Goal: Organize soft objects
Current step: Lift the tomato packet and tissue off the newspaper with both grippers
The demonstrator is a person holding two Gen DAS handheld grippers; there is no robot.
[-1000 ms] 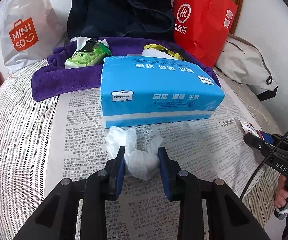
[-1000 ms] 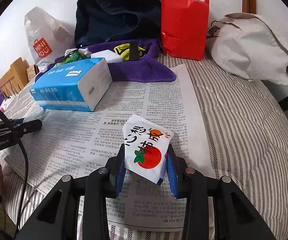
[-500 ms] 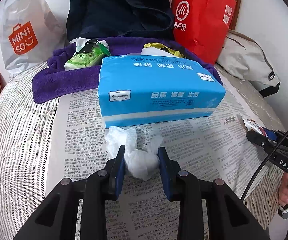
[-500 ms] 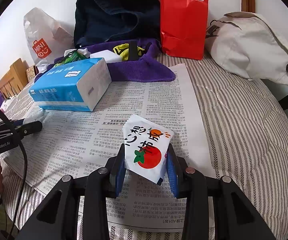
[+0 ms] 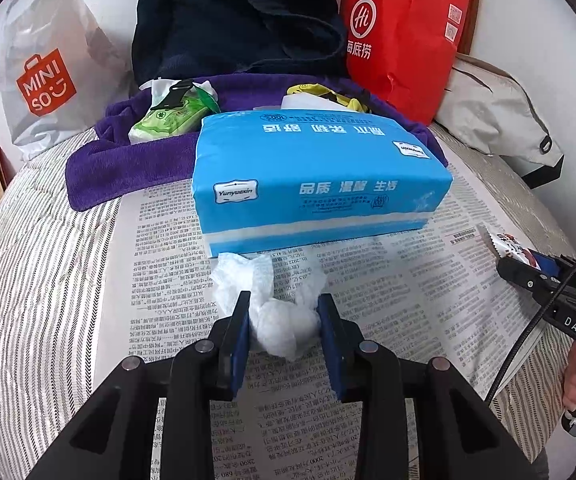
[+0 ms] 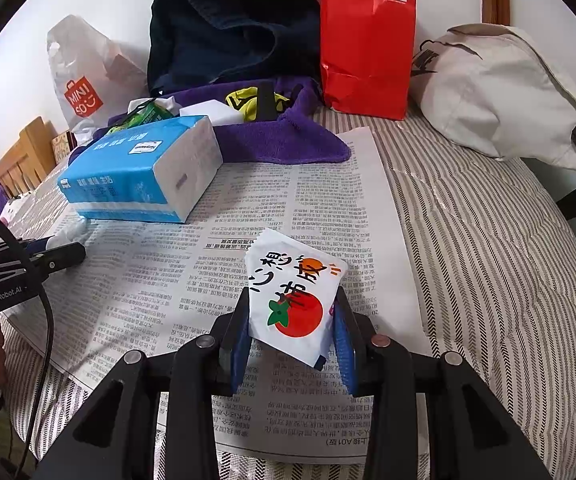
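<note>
Your left hand-held gripper (image 5: 283,322) tilts downward, pinching a crumpled tissue (image 5: 276,312); your right hand-held gripper (image 6: 292,320), tilted likewise, pinches a tomato-printed packet (image 6: 294,300) over the newspaper (image 6: 224,248).

My bed (image 5: 28,280) has a grey-and-white striped cover and fills the lower frame in both views. A sheet of newspaper (image 5: 388,280) lies flat on it at centre. On the newspaper, mid-frame, sits a blue tissue pack (image 5: 312,176). A purple towel (image 5: 128,164) lies on the cover behind it, its edge over the newspaper's far side. At the back: a white MINISO bag (image 5: 44,84) upper left, a dark navy bag (image 5: 228,20) top centre, a red paper bag (image 5: 400,36) upper right, a beige bag (image 6: 500,88) at right.
</note>
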